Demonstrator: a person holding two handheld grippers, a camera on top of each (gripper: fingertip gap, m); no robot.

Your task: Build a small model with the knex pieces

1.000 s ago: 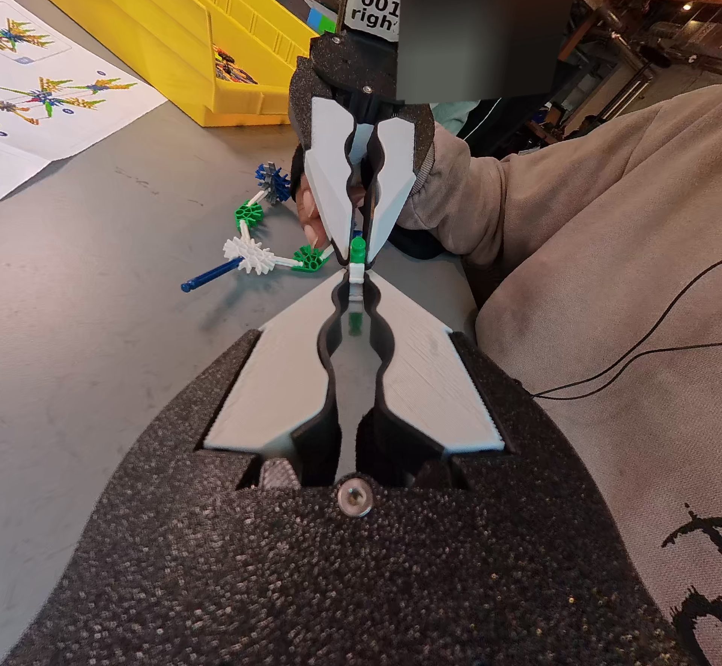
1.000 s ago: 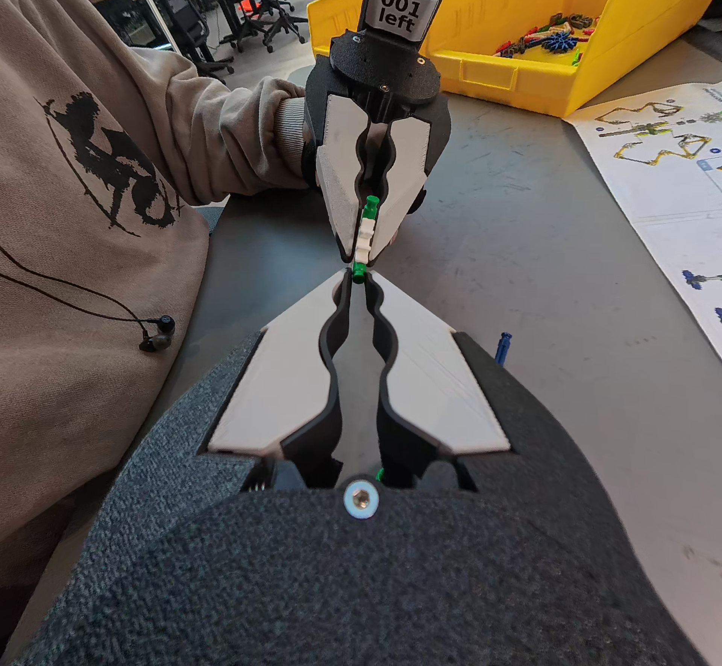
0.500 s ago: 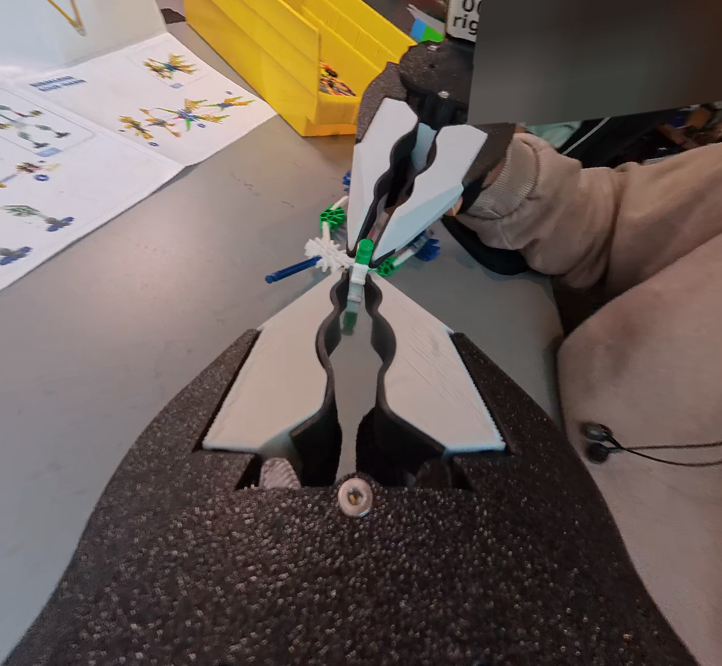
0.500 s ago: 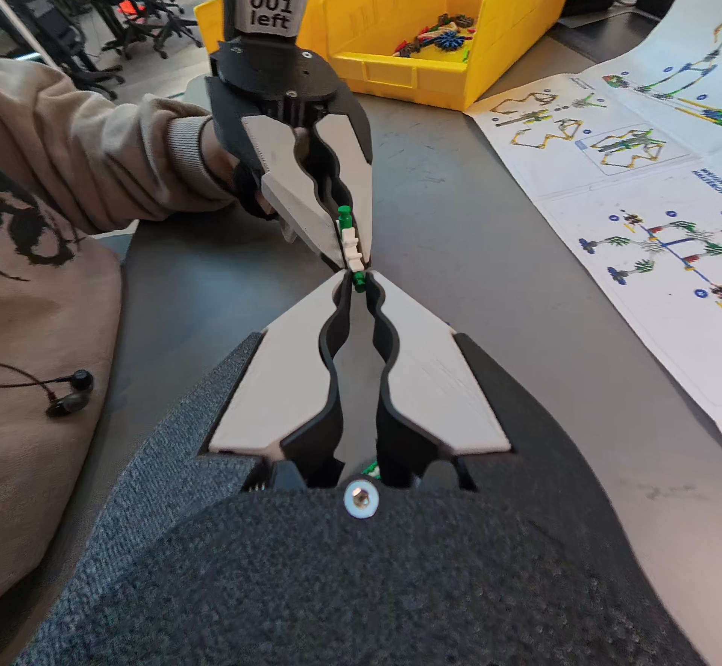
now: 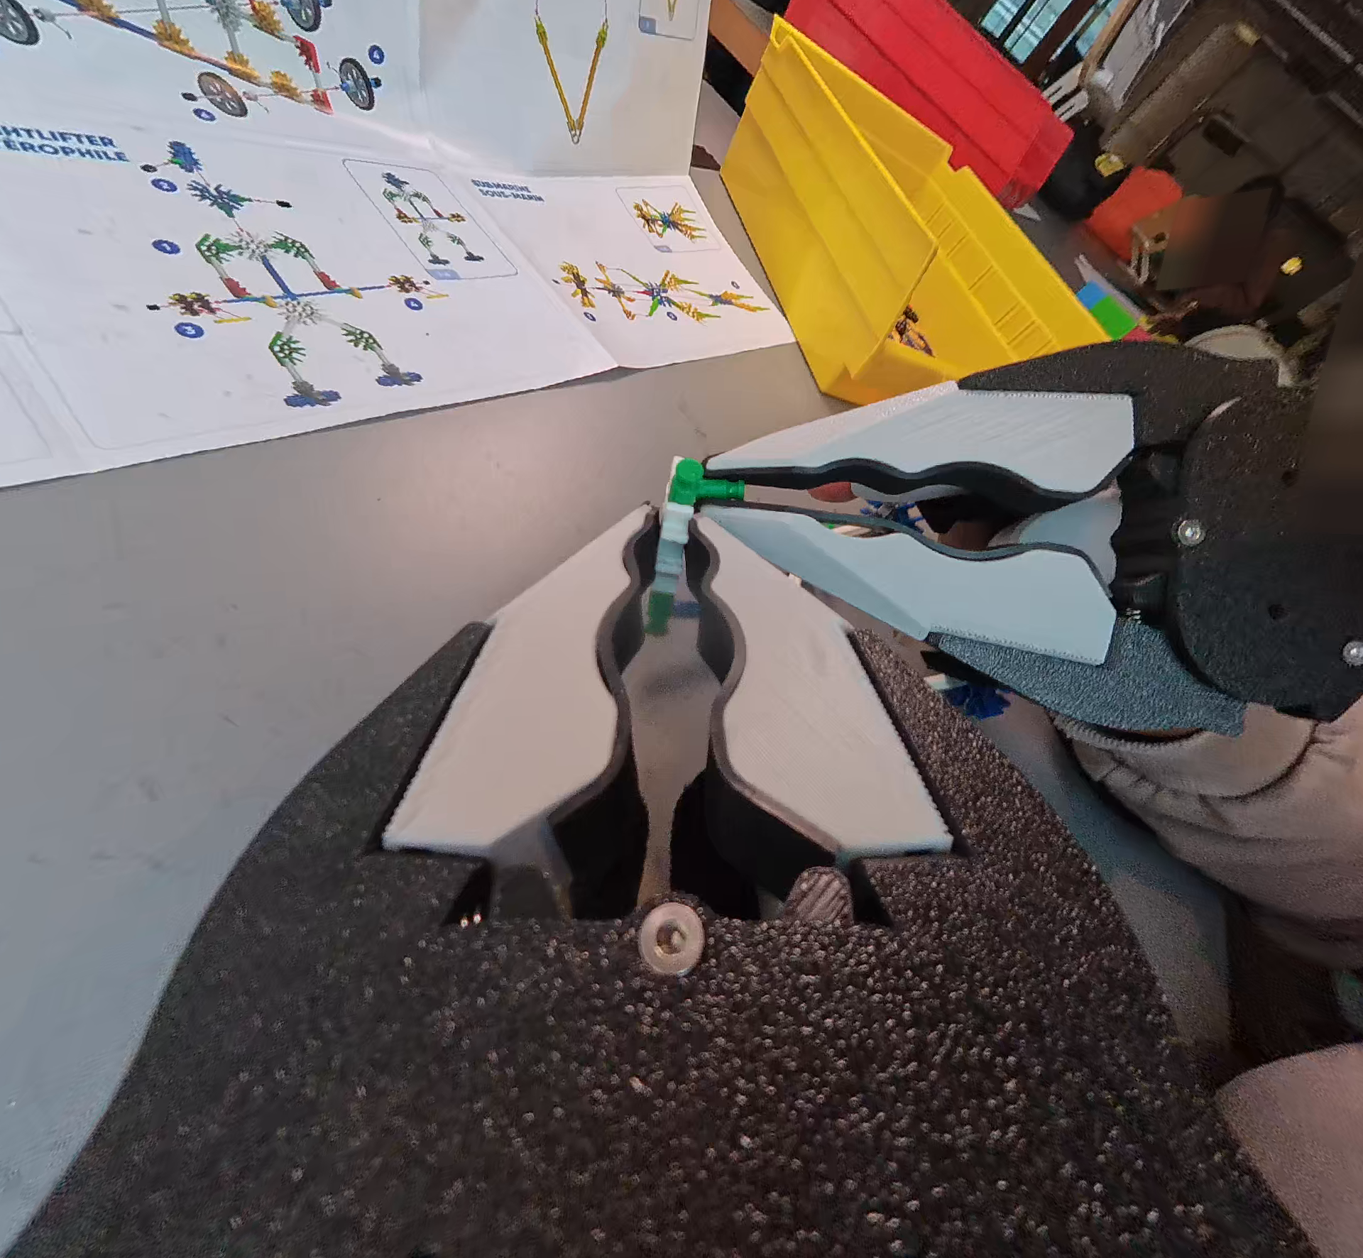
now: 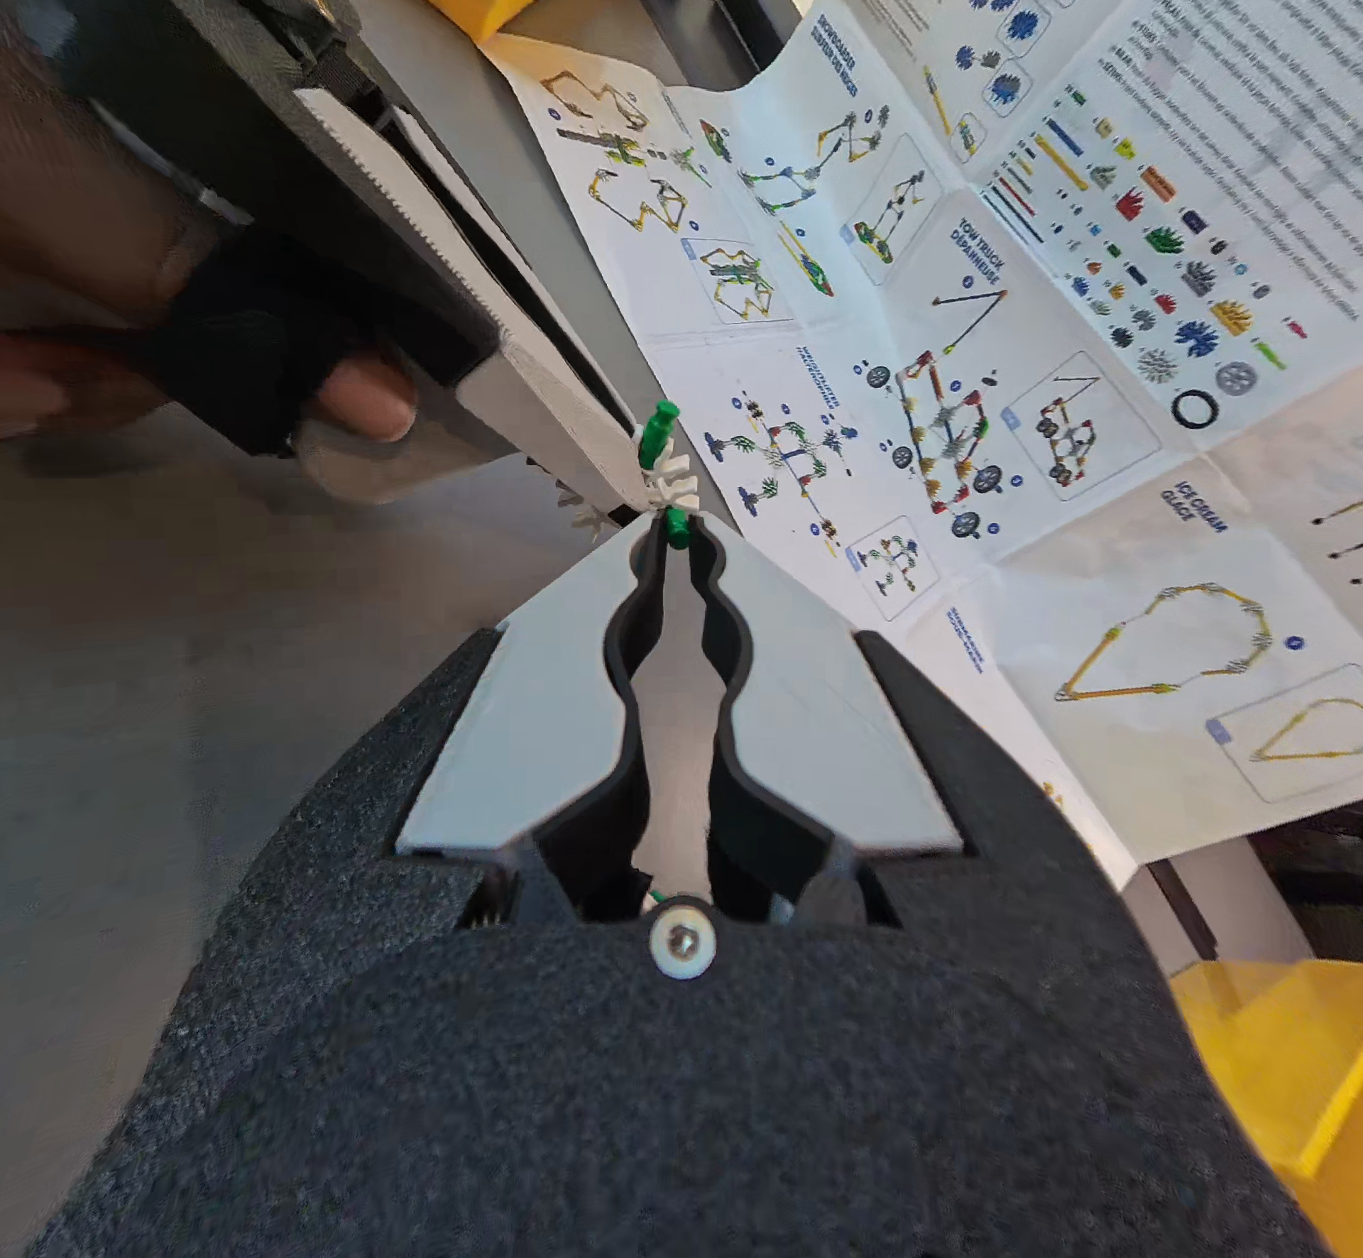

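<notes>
My left gripper (image 5: 671, 531) is shut on a small white connector (image 5: 673, 522) with a short green rod (image 5: 659, 609) stuck in it, running back between the jaws. My right gripper (image 5: 704, 491) comes in from the right, at about a right angle. It is shut on a second green rod (image 5: 709, 487) whose end sits at the white connector. In the right wrist view my right gripper (image 6: 675, 528) pinches that green rod (image 6: 675, 529). The left gripper (image 6: 640, 494) reaches in from the upper left with the white connector (image 6: 675, 479) and the first green rod (image 6: 656, 432). Both are held above the grey table (image 5: 221, 596).
A large printed instruction sheet (image 5: 295, 249) lies on the table and also shows in the right wrist view (image 6: 959, 337). Yellow bins (image 5: 848, 249) and a red bin (image 5: 922, 42) stand behind. Blue toy pieces (image 5: 973, 699) lie under the right gripper. A gloved hand (image 6: 258, 337) holds the left gripper. The grippers are tip to tip, or close to it.
Both grippers have swung from facing tip to tip to about a right angle. They still hold their pieces, joined at the tips. The views have turned toward the instruction sheet.
</notes>
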